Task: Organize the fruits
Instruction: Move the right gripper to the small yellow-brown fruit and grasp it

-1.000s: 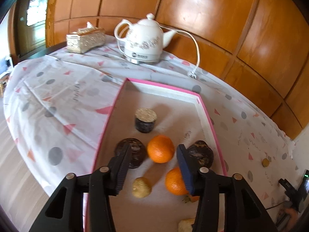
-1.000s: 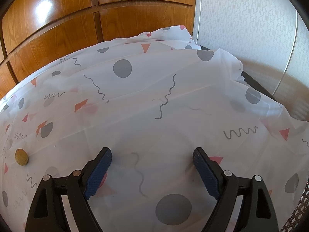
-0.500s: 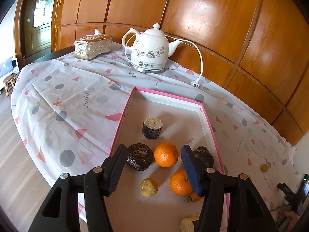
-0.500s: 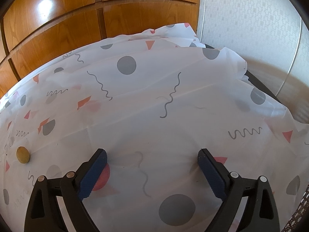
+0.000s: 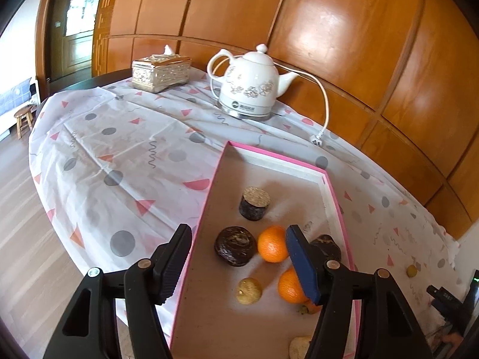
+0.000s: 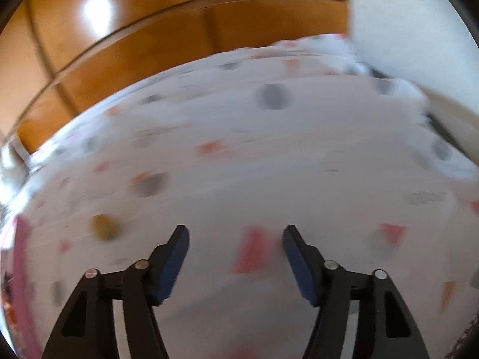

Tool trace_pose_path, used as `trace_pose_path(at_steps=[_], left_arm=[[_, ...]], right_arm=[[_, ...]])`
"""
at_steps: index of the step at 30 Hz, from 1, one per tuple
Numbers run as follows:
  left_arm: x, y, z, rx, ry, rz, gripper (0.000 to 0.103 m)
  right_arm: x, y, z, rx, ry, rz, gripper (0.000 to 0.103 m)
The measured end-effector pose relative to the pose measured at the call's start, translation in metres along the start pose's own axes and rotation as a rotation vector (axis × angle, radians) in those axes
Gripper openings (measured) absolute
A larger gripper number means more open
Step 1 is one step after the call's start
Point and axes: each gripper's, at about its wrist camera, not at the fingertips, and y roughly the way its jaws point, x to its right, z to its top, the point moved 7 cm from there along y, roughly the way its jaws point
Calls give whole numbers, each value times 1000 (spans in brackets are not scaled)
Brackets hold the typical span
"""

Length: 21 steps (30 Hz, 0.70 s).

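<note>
Fingers (image 5: 176, 257) of the left gripper (image 5: 239, 261) stand apart with nothing pressed between them; its jaws have just been opening. It hangs above the near end of the pink-rimmed tray (image 5: 336, 197), its left finger over the tray's left rim. Between the fingers, down on the tray floor, lie a dark brown round fruit (image 5: 235, 249) and an orange (image 5: 273, 243), touching or nearly so. A second orange (image 5: 289, 286) sits just beside the right finger, partly hidden by it, and a small tan fruit (image 5: 249, 290) lies below the dark one, nearer the gripper. Behind the right finger another dark fruit (image 5: 327, 243) rests against the tray's right wall. Farther ahead stands a dark stubby piece with a pale cut top (image 5: 254, 203). Beyond the tray, on the patterned tablecloth (image 5: 119, 149), are a white kettle (image 5: 251, 89) and a tissue box (image 5: 161, 71).

The right gripper (image 6: 236, 257) is also apart and empty; its jaws have just been closing. Its view is blurred. To its left a small yellowish fruit (image 6: 104, 227) lies on the cloth, well apart from the tray's pink edge at the far left.
</note>
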Motion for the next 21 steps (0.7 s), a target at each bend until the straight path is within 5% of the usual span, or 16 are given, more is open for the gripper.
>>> trace_pose_path(at_steps=[6,11,13,15,21], left_arm=[[-13,0,1,-8,-37,20,70],[-25,-5,4,3,-59,36,71],[-27,-6,5,5,-61,43,72],[-29,-6,4,3,-64,48,73],[-30,-5,0,-11,-67,55,73]], right_arm=[[-80,5,-2,-42,-130,154,65],[-112,24,-4,-72,-186,138,65],[-119,28,-8,-81,-215,107,40],[-122,32,-7,-71,-251,71,28],[-122,28,-14,-45,-319,57,28]])
